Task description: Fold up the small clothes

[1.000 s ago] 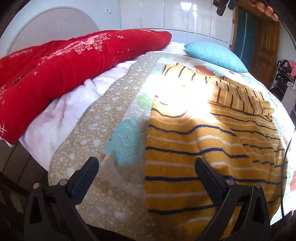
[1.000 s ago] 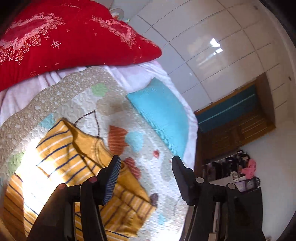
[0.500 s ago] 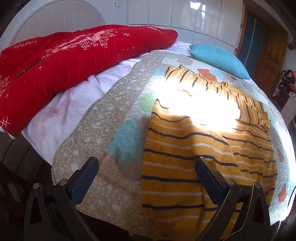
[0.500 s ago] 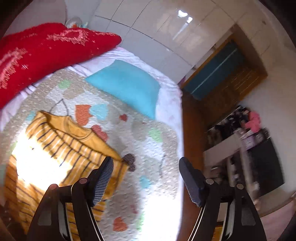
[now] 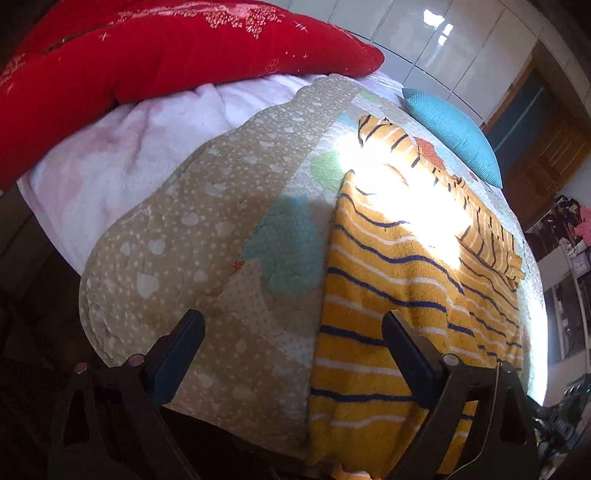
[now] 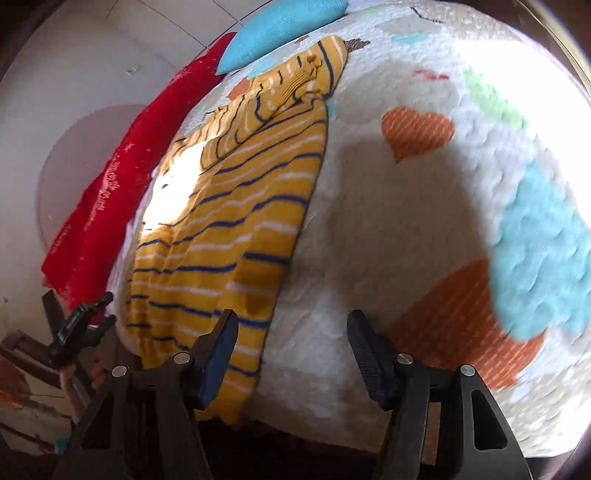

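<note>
Both your grippers are spread apart and hold nothing: the left gripper (image 5: 293, 338) hovers over the near left hem of the striped yellow sweater (image 5: 399, 280), the right gripper (image 6: 290, 336) at its near right edge. You have the sweater lying on the patterned quilt (image 5: 192, 236), a sleeve folded across its far part. Farther off on the bed lie a red pillow (image 5: 159, 48) and a blue cushion (image 5: 452, 133); white glossy panels (image 5: 436, 33) stand behind.
</note>
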Motion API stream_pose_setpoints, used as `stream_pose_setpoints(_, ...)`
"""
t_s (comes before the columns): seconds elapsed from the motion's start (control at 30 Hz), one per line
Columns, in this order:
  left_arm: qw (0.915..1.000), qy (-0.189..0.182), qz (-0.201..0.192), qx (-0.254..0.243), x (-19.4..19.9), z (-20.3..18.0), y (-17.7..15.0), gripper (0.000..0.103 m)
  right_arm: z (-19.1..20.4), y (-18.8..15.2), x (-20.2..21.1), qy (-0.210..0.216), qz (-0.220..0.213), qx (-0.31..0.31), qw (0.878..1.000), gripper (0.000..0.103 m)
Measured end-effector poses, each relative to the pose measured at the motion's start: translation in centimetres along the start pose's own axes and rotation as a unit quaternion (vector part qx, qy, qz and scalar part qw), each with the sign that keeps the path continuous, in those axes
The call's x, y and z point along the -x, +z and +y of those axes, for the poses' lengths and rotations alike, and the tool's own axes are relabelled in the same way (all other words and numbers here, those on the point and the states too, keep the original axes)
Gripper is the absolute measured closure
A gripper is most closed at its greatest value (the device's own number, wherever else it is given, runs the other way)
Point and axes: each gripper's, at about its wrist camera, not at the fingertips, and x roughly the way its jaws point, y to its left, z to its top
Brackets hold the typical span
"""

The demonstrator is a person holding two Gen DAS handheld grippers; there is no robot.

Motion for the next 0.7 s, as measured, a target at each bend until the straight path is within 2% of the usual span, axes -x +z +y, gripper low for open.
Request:
stream_pose_setpoints(0.07,0.9999,-0.007,0.004,0.009,0.1,0.4,-0.5,0.009,1.1,-1.6,-0.5,0.021,0.002,0.002,1.0,0.037)
stream_pose_setpoints(0.23,0.9998,-0.018,0.0,0.012,1.0,1.0,-1.7,0.009,4.5,-4.1,-3.9,-0.012,0.027,0.038,0.999,0.035)
stream_pose_setpoints(0.33,0.9996,-0.019,0.004,0.018,1.0,1.4,-2.0,0.009,5.8,-4.9,-5.7,-0.025,0.018,0.038,0.999,0.036)
stream_pose_setpoints(0.4,0.9995,-0.02,0.002,0.023,1.3,1.6,-2.1,0.009,6.6,-5.3,-5.8,-0.028,0.012,0.049,0.998,0.071)
stream_pose_setpoints(0.43,0.9995,-0.021,0.0,0.025,1.5,1.6,-2.0,0.009,6.6,-5.3,-5.6,-0.011,0.016,0.045,0.999,0.087)
stream_pose_setpoints(0.5,0.9994,-0.023,-0.007,0.024,2.1,1.8,-1.8,0.009,5.5,-5.1,-3.7,0.018,0.007,0.017,1.0,0.088)
stream_pose_setpoints(0.53,0.9994,-0.024,-0.012,0.023,2.4,1.8,-1.8,0.009,4.7,-5.1,-2.5,0.014,-0.001,0.007,1.0,0.089)
stream_pose_setpoints(0.63,0.9995,-0.023,-0.018,0.012,2.6,1.8,-1.8,0.009,2.2,-5.3,0.8,-0.034,-0.023,-0.015,0.999,0.095)
stream_pose_setpoints(0.7,0.9995,-0.03,-0.006,0.007,1.9,1.6,-2.2,0.009,0.6,-5.9,1.6,-0.045,-0.023,-0.037,0.998,0.095)
